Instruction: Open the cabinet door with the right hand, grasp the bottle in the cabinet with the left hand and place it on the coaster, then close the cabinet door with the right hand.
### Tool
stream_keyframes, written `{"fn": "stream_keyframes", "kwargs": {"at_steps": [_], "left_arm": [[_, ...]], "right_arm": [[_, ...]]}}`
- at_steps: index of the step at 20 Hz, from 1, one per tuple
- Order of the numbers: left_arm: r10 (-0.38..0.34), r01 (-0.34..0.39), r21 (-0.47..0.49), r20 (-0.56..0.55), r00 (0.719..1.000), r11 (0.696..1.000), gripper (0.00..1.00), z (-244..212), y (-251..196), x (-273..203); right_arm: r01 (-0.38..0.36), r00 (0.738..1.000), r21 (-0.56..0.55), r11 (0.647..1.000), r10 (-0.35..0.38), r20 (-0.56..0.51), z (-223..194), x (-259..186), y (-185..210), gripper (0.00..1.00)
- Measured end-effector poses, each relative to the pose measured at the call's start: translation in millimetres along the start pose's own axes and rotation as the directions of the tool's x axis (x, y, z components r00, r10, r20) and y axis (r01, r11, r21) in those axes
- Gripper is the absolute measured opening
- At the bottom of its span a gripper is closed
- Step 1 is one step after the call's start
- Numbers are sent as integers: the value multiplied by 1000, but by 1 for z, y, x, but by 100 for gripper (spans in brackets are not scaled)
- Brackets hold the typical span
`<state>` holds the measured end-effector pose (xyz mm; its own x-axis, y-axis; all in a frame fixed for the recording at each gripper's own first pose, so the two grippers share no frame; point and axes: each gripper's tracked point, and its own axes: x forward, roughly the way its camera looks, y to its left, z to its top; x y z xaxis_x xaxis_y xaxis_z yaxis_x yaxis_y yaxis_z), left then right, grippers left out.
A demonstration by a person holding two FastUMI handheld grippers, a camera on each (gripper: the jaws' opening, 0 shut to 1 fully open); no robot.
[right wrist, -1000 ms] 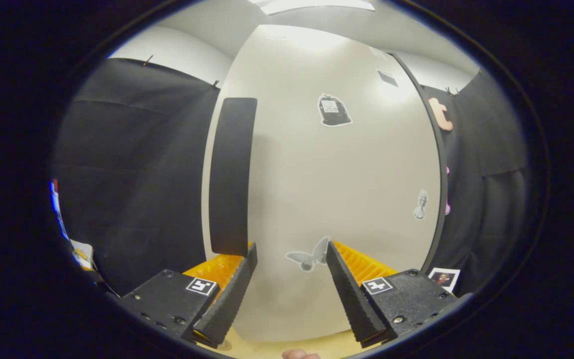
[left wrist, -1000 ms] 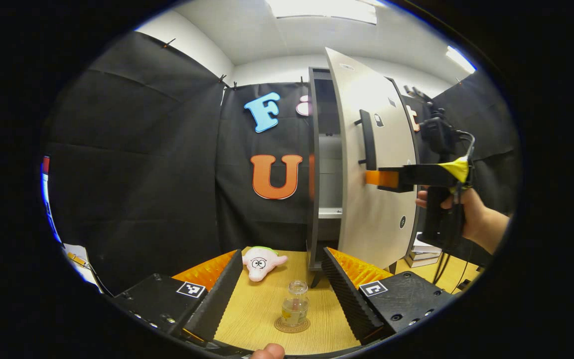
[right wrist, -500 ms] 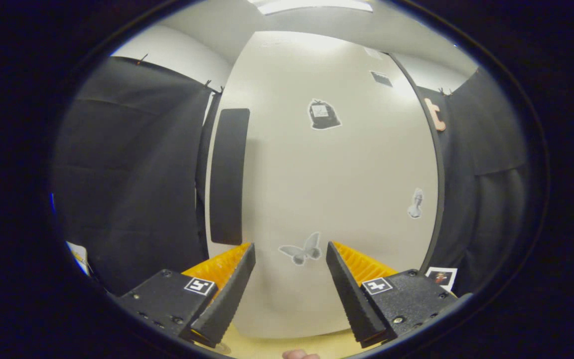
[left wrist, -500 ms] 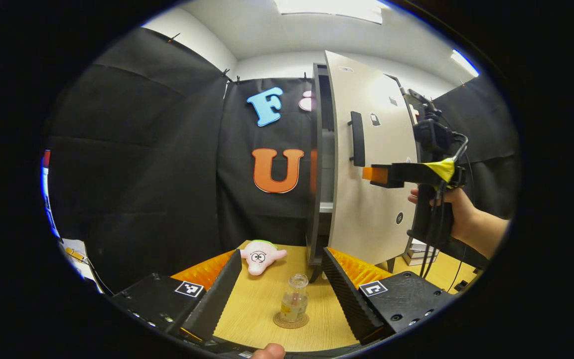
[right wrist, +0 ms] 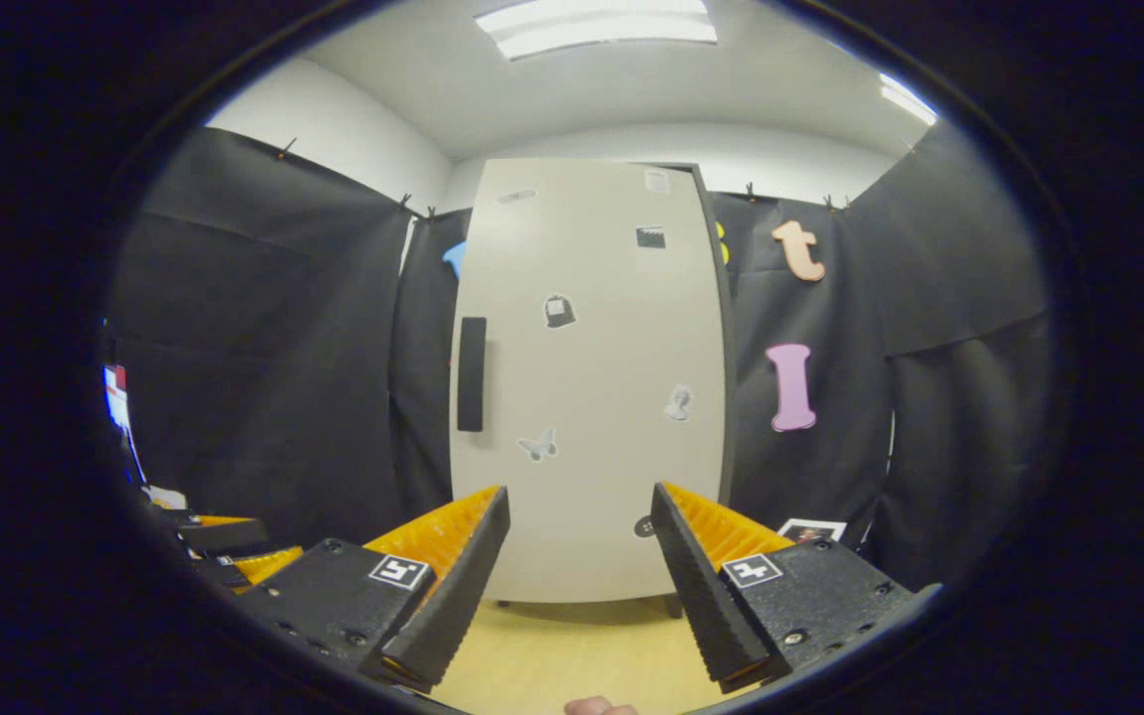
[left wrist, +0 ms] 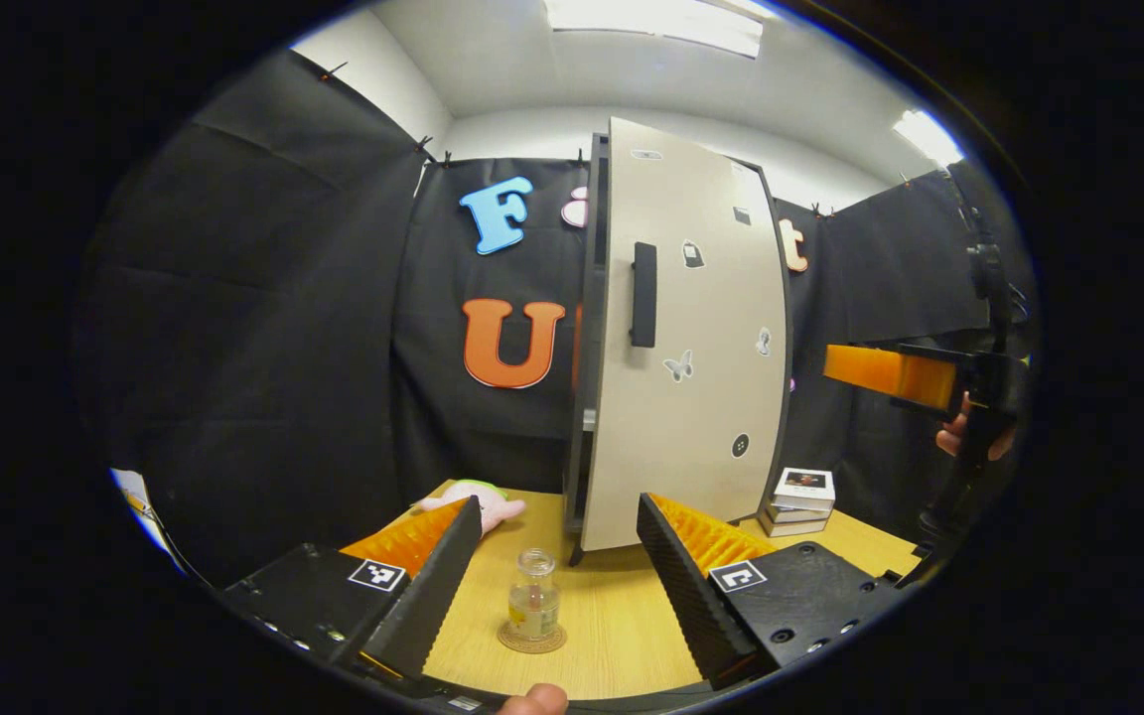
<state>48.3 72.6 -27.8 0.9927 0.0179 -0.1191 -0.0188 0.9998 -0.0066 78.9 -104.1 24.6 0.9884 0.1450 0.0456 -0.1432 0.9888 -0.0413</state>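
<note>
Left gripper view, right claw [left wrist: 890, 369] edge-cropped

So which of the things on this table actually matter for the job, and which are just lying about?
Part of the job:
- cabinet door, looks nearly shut
- door handle
- bottle, standing on the coaster
- left tongs and right tongs, both open

Lying about:
- pink plush toy
- stack of small boxes beside the cabinet
</note>
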Motion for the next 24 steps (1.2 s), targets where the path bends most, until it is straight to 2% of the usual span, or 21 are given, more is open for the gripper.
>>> {"fn": "stream_keyframes", "kwargs": {"at_steps": [4, 9, 14, 24], "left_arm": [[-36, 36, 4, 21, 999, 999, 95, 10, -19, -4], [-61, 61, 13, 40, 997, 998, 95, 9, -31, -20], [-57, 55, 32, 60, 997, 998, 95, 4, -35, -34], [-49, 47, 31, 63, 997, 998, 95, 2, -38, -40]], "right_arm": [[114, 993, -7, 993, -114, -15, -10, -37, -34, 93], [200, 979, -33, 979, -201, -41, -23, -78, -63, 92], [203, 978, 19, 979, -202, -52, -26, -81, -63, 93], [172, 984, 43, 984, -170, -48, -25, -81, -55, 93]]}}
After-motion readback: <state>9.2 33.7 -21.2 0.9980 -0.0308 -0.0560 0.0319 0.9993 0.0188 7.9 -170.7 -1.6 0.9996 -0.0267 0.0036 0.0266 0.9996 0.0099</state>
